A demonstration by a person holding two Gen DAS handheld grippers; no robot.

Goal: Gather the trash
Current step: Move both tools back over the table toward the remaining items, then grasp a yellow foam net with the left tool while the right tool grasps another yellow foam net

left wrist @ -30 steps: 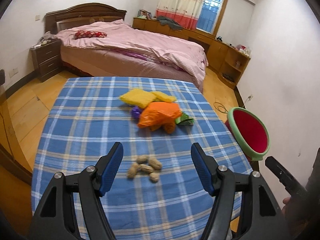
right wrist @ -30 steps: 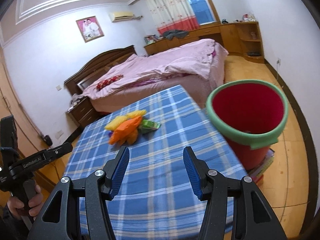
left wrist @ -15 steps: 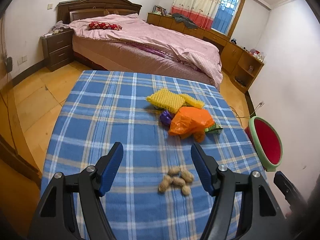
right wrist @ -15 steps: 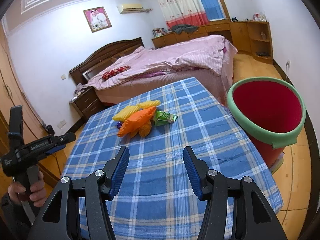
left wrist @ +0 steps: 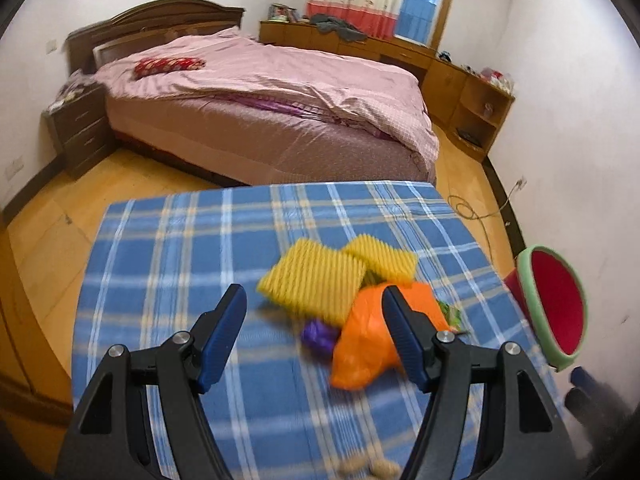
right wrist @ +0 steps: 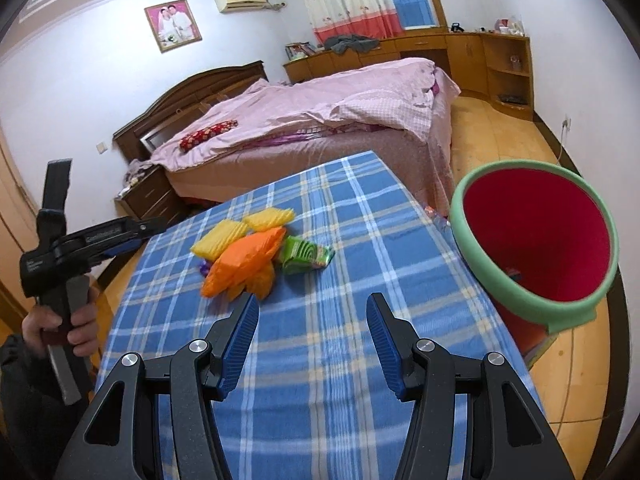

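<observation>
A heap of trash lies on the blue plaid tablecloth (left wrist: 168, 248): two yellow ribbed foam pieces (left wrist: 312, 280), an orange plastic bag (left wrist: 366, 344), a small purple wrapper (left wrist: 318, 334) and a green packet (right wrist: 306, 256). Several peanuts (left wrist: 368, 468) lie at the bottom edge of the left wrist view. My left gripper (left wrist: 314, 300) is open above the table, with the heap just ahead between its fingers and nothing held. My right gripper (right wrist: 312, 300) is open and empty, short of the orange bag (right wrist: 244, 262). A red bin with a green rim (right wrist: 536, 240) stands tilted off the table's right edge.
A bed with pink covers (left wrist: 272, 92) stands beyond the table, a dark nightstand (left wrist: 78, 128) to its left. Wooden cabinets (left wrist: 464, 96) line the far wall. A cable (left wrist: 476, 208) lies on the wood floor. A hand (right wrist: 60, 328) holds the left gripper's handle.
The left gripper has moved forward over the table: the peanuts slid from between its fingers to the bottom edge, and the heap now lies just ahead. The right gripper also advanced toward the heap.
</observation>
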